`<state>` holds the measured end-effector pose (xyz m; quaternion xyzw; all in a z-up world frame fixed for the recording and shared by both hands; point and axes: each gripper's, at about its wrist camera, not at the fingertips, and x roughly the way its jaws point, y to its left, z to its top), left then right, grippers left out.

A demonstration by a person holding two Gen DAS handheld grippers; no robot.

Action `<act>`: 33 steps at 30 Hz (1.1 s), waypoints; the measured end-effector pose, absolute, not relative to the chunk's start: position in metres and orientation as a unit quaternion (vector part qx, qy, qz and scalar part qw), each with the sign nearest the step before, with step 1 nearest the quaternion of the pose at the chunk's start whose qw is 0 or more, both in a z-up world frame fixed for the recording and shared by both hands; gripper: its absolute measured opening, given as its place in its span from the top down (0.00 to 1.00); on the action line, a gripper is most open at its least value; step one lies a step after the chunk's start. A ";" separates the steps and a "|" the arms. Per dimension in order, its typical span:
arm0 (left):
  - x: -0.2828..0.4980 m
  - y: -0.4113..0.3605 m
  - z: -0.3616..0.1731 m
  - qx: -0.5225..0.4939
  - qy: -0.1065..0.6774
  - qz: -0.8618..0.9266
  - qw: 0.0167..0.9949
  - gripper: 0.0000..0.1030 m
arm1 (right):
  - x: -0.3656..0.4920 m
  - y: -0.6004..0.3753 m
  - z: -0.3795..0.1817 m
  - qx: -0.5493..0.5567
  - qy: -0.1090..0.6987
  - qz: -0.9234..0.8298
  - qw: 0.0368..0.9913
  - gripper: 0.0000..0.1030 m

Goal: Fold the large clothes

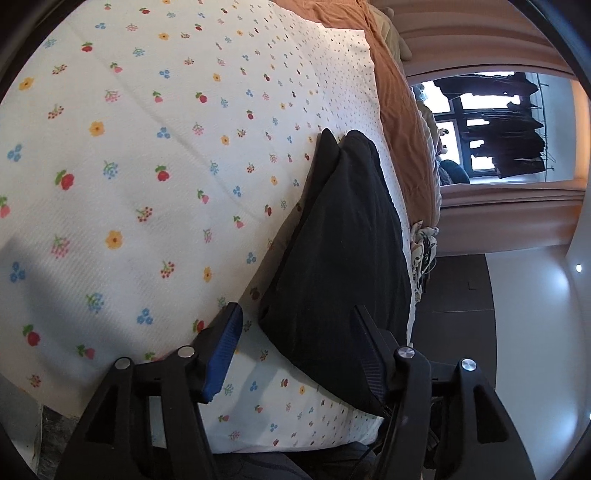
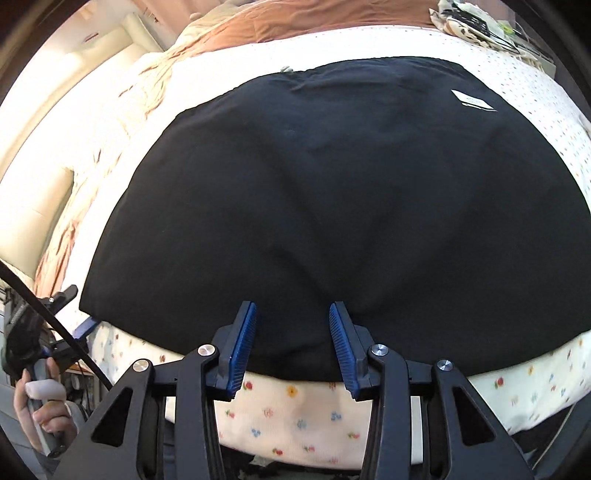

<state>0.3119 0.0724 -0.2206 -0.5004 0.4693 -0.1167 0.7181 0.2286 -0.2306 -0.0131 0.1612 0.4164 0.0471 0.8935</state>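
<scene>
A large black garment (image 2: 332,192) lies flat on a floral white bedsheet (image 2: 295,410), with a white label (image 2: 474,100) near its far right corner. My right gripper (image 2: 292,347) is open, its blue pads (image 2: 242,347) just above the garment's near hem. In the left wrist view the same garment (image 1: 340,258) appears edge-on as a folded black slab on the sheet (image 1: 129,166). My left gripper (image 1: 299,354) is open, its jaws straddling the garment's near corner. The left gripper also shows in the right wrist view (image 2: 79,325), at the garment's left corner.
A brown blanket (image 1: 399,110) and pillows lie at the head of the bed. A patterned cloth with black items (image 2: 476,22) sits at the far right bed edge. Curtains and a window with hanging clothes (image 1: 509,125) stand beyond the bed.
</scene>
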 end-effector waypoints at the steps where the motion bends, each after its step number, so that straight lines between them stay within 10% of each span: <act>1: 0.315 0.071 -0.221 -0.497 0.470 -0.114 0.720 0.41 | 0.231 -0.229 -0.014 0.159 0.417 0.045 0.894 0.65; 7: 0.331 0.062 -0.220 -0.489 0.472 -0.105 0.726 0.41 | 0.253 -0.217 -0.005 0.132 0.419 0.035 0.898 0.81; 14: 0.334 0.061 -0.224 -0.479 0.486 -0.075 0.727 0.65 | 0.296 -0.219 0.002 0.127 0.418 0.021 0.899 0.82; 33: 0.336 0.053 -0.220 -0.486 0.500 0.000 0.716 0.66 | 0.435 -0.240 0.007 0.176 0.411 -0.009 0.895 0.82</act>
